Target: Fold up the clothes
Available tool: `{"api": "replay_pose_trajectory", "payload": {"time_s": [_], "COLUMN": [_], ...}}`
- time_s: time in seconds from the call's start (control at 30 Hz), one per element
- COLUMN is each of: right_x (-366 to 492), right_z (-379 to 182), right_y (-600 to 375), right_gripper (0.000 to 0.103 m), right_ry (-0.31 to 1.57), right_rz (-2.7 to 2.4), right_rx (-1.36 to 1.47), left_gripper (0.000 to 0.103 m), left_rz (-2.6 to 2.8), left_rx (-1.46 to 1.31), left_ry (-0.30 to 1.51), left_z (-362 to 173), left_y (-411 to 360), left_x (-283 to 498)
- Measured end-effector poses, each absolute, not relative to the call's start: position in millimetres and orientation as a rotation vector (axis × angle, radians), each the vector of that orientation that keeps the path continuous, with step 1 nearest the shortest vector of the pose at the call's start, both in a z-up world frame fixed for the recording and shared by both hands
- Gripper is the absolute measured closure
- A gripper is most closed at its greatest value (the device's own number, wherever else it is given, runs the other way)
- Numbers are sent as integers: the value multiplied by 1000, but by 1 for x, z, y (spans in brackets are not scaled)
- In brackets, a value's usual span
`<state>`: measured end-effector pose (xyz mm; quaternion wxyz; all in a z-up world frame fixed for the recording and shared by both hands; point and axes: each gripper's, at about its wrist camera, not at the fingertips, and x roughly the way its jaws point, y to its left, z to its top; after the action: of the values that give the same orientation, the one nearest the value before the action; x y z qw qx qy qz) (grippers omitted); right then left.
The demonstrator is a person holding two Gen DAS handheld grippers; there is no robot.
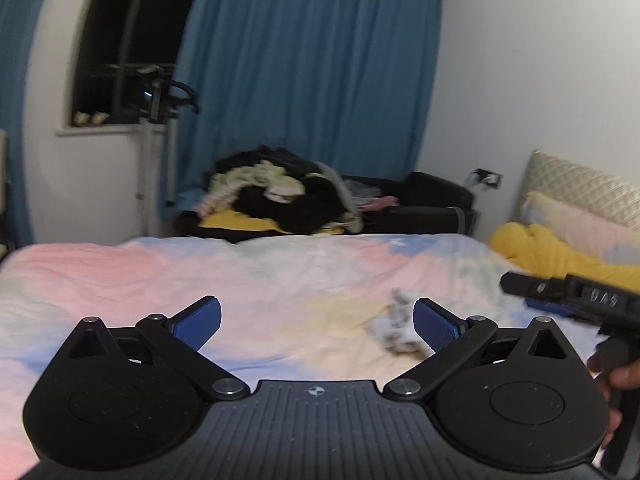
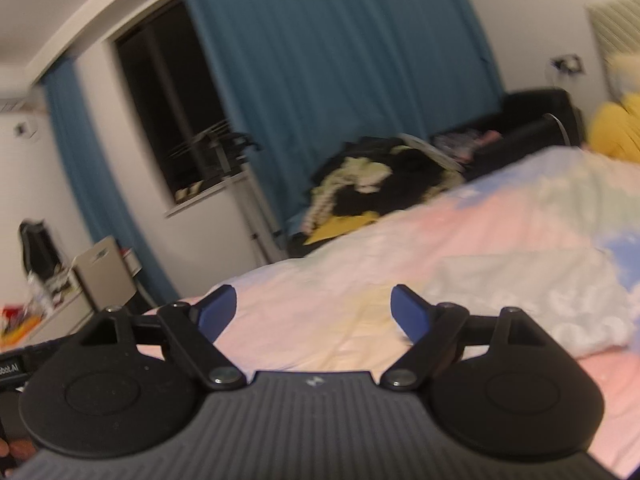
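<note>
My left gripper (image 1: pixel 316 326) is open and empty above the pastel bedspread (image 1: pixel 160 280). A small crumpled grey-white garment (image 1: pixel 394 326) lies on the bed just left of its right finger. My right gripper (image 2: pixel 314 312) is open and empty over the bed (image 2: pixel 400 240); it also shows at the right edge of the left wrist view (image 1: pixel 568 294). A flat white garment (image 2: pixel 520 292) lies on the bed to the right of its right finger. Both views are blurred.
A pile of dark and pale clothes (image 1: pixel 280 196) sits on a black sofa (image 1: pixel 432 200) beyond the bed, before blue curtains (image 1: pixel 312 60). A yellow cloth (image 1: pixel 552 252) and pillows lie at the headboard on the right. A stand (image 1: pixel 154 92) is by the window.
</note>
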<state>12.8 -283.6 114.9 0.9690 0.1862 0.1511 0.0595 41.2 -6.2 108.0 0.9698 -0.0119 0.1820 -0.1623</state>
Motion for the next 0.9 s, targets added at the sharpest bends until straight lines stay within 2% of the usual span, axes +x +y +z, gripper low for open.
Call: {"api": "replay_pose_trajectory", "payload": {"time_s": [0.33, 0.57, 0.83, 0.9], "right_x": [23, 33, 38, 36], "right_z": [87, 52, 33, 32], "right_y": [-204, -195, -187, -187], "right_gripper": [14, 12, 12, 6], "right_ry": [301, 326, 360, 350], "right_rz": [239, 253, 214, 195], "right_rx": [155, 141, 103, 101], "left_gripper": [0, 0, 0, 0], "left_rz": [-73, -5, 22, 32], "left_rx": [21, -58, -17, -10], "left_ry": [349, 360, 347, 341], "left_z": [61, 37, 28, 28], "left_y": [35, 45, 36, 36], "left_x": [11, 24, 22, 21]}}
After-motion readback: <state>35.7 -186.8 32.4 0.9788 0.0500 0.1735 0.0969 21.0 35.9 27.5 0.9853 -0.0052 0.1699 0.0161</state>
